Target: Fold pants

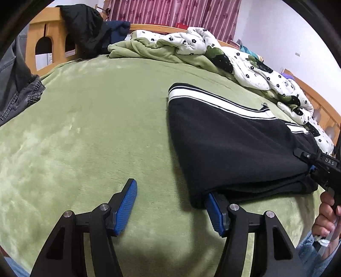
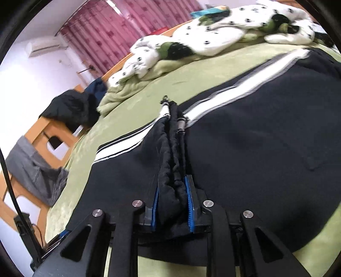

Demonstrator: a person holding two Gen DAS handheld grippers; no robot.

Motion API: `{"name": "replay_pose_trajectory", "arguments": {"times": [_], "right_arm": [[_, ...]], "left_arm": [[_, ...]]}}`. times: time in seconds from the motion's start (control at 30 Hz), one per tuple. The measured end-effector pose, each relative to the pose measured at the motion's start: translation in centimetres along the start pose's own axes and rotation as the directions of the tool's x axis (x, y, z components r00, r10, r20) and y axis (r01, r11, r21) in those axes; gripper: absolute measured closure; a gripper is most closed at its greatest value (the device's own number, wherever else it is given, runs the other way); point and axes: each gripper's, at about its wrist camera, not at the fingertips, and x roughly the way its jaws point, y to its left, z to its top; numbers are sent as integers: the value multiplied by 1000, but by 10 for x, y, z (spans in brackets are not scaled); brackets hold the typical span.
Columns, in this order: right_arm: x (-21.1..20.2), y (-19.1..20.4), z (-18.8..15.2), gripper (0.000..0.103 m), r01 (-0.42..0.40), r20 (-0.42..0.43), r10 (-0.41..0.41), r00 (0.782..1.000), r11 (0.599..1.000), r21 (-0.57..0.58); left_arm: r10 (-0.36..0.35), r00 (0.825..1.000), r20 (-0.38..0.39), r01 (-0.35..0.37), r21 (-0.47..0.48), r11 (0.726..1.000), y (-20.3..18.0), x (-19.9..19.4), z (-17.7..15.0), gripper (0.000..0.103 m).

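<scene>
Black pants (image 1: 230,149) with white side stripes lie folded on the green blanket (image 1: 96,127). My left gripper (image 1: 170,202) is open at the pants' near left corner. Its right finger (image 1: 215,215) is tucked under the fabric edge and its left finger (image 1: 125,206) rests on bare blanket. My right gripper (image 2: 172,204) is shut on the bunched waistband and drawstring of the pants (image 2: 255,153). The right gripper also shows in the left wrist view (image 1: 315,168), at the pants' right end, held by a hand.
A rumpled white flowered quilt (image 1: 213,49) lies along the far side of the bed. Dark clothes (image 1: 83,27) hang on the wooden footboard (image 1: 42,36). Grey pants (image 1: 17,85) lie at the left edge. Pink curtains (image 1: 170,12) hang behind.
</scene>
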Motion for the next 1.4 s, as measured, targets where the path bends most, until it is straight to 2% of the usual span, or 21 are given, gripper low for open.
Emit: {"name": "replay_pose_trajectory", "arguments": {"times": [0.1, 0.2, 0.27, 0.33, 0.37, 0.43, 0.5, 0.6, 0.7, 0.77, 0.83, 0.93, 1.03, 1.07, 1.1, 1.13, 1.17, 1.2, 1.23, 1.27, 1.4], "right_arm": [[3, -15, -1, 82, -7, -15, 7, 1000, 999, 34], [13, -10, -7, 82, 53, -22, -53, 998, 998, -27], [13, -6, -9, 80, 63, -18, -64, 998, 997, -52], [8, -4, -8, 78, 77, -29, -80, 996, 994, -81], [3, -3, -7, 75, 82, -25, -84, 996, 993, -85], [-15, 0, -5, 69, 106, 24, -104, 994, 989, -106], [-27, 4, -2, 66, 134, 67, -125, 990, 979, -154], [-24, 9, 3, 66, 153, 41, -148, 988, 970, -189], [-7, 6, -4, 66, 168, -36, -181, 983, 960, -222], [-1, 0, -13, 64, 156, -68, -176, 982, 961, -230], [-4, -2, -17, 64, 141, -70, -161, 984, 963, -230], [-12, 3, -16, 64, 136, -85, -168, 982, 945, -296], [-41, -9, -6, 63, 104, -57, -123, 991, 960, -261], [-50, -15, 1, 63, 128, -25, -139, 990, 959, -251], [-62, -23, 9, 58, 176, 22, -176, 984, 954, -242], [-78, -37, 21, 56, 250, 86, -236, 968, 940, -230], [-85, -45, 28, 52, 286, 116, -266, 957, 932, -223], [-94, -58, 38, 47, 340, 159, -311, 937, 917, -210], [-104, -78, 53, 45, 409, 200, -373, 906, 894, -186], [-108, -95, 63, 43, 440, 209, -406, 890, 884, -156], [-111, -168, 99, 43, 445, 174, -440, 881, 896, 12]], "left_arm": [[-1, 1000, -3, 1, 16, 1000, -3, 1, -1, 42], [10, 1000, -9, -9, 25, 1000, -4, 2, -1, 42], [22, 999, -23, -21, 34, 999, -4, 1, -3, 42], [7, 999, -32, -6, 51, 999, -4, -7, -4, 42], [-23, 999, -40, 25, 59, 998, -3, -14, -4, 43], [-86, 996, -14, 87, 67, 994, -3, -35, -2, 43], [-92, 995, 30, 89, 96, 991, -9, -48, 6, 43], [-96, 993, 61, 89, 111, 990, -20, -47, 27, 43], [-49, 999, 5, 48, 85, 995, -28, -17, 40, 44], [-23, 996, -82, 28, 60, 998, -31, 9, 35, 46], [-34, 990, -139, 41, 42, 998, -31, 28, 21, 49], [-22, 994, -108, 29, 66, 997, -36, 23, 13, 51], [-20, 995, -98, 29, 83, 996, -39, 7, 27, 52], [-16, 996, -83, 23, 83, 996, -39, 2, 31, 52], [-13, 998, -60, 18, 81, 997, -38, -5, 37, 52], [-13, 999, -48, 16, 77, 997, -37, -8, 41, 52], [-13, 999, -36, 15, 69, 998, -37, -10, 47, 52], [-14, 1000, -27, 16, 60, 998, -36, -11, 52, 52], [-14, 1000, -18, 14, 49, 999, -37, -11, 56, 52], [-11, 1000, -10, 11, 37, 999, -36, -10, 59, 52], [7, 1000, -8, -7, 7, 1000, -37, 3, 68, 52]]}}
